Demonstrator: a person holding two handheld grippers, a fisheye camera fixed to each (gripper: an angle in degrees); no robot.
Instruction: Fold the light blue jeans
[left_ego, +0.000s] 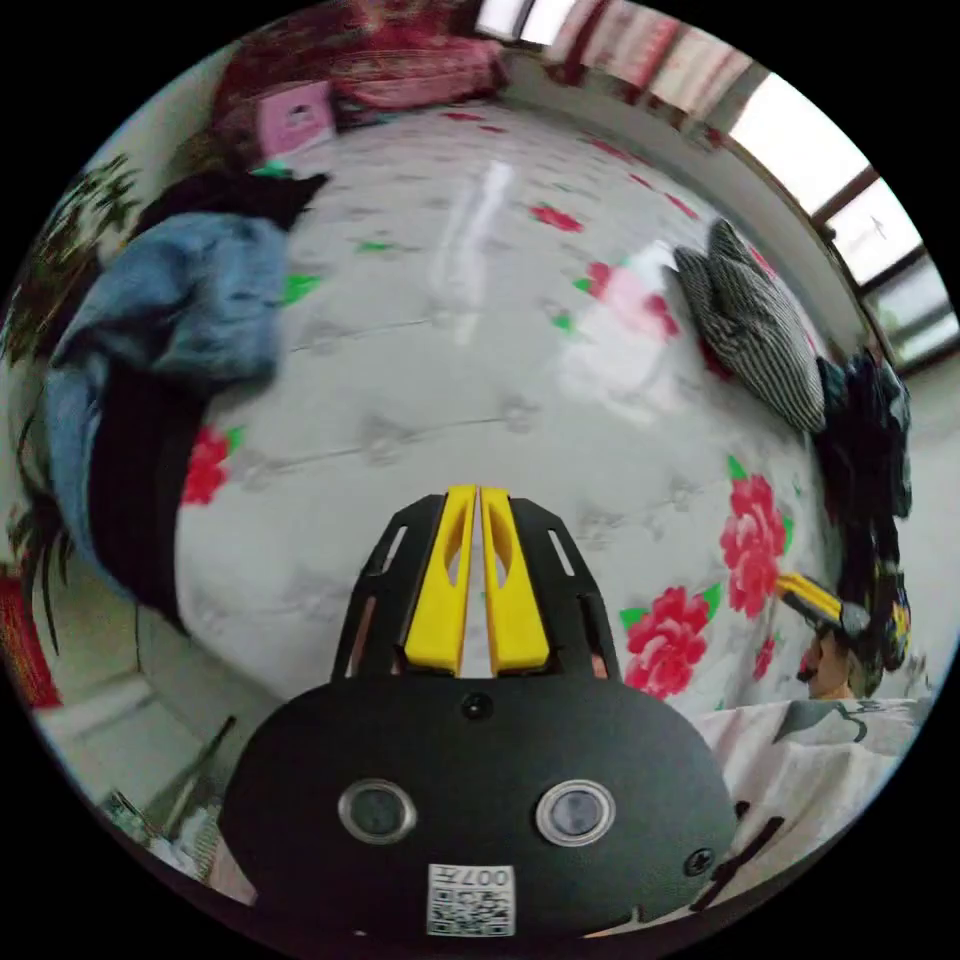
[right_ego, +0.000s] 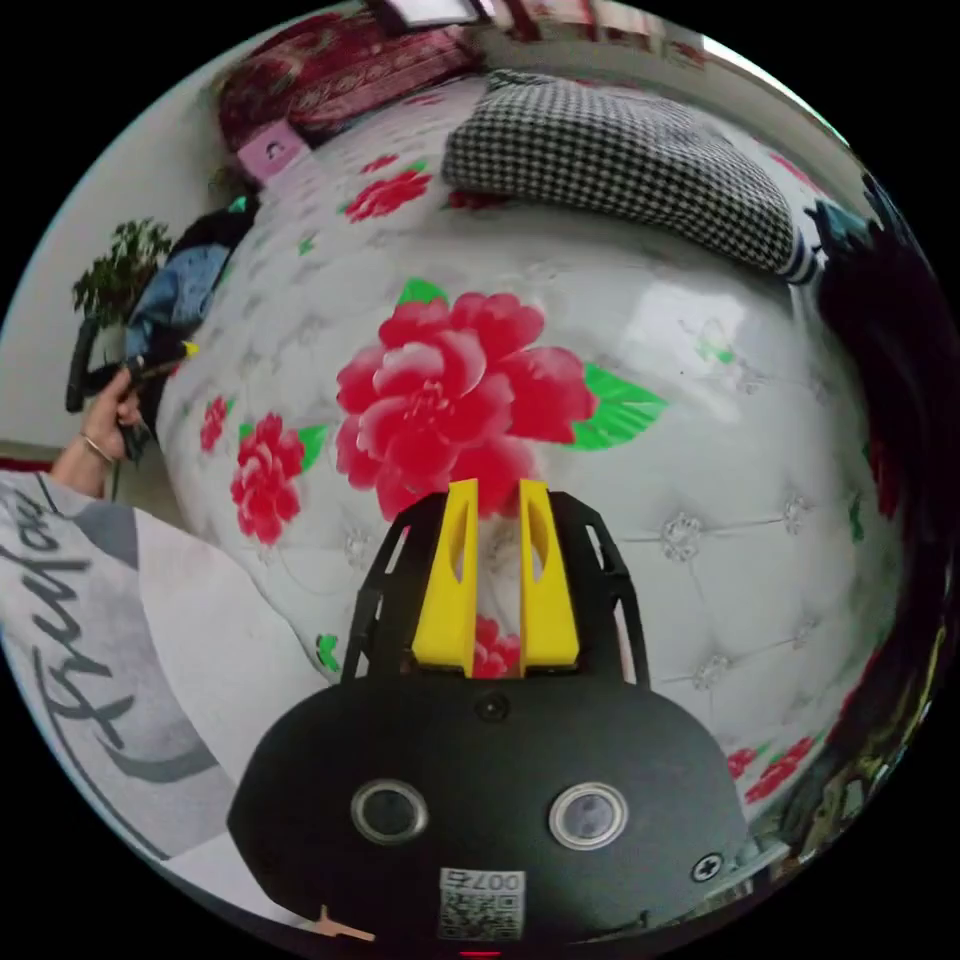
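A glossy white tufted bed cover (left_ego: 480, 330) printed with red flowers spreads across the middle of the left gripper view. Bright windows (left_ego: 850, 190) glare along the upper right. Red patterned bedding (right_ego: 340, 65) sits at the top of the right gripper view, and a leafy plant (right_ego: 120, 265) stands against the pale wall (right_ego: 40, 360) at left.

A bedroom in a home; a wide bed (left_ego: 480, 330) with a tufted white cover printed with red flowers; windows (left_ego: 850, 200) along one wall; clothes (left_ego: 170, 330) heaped at its edges; a potted plant (right_ego: 120, 265) beside it.
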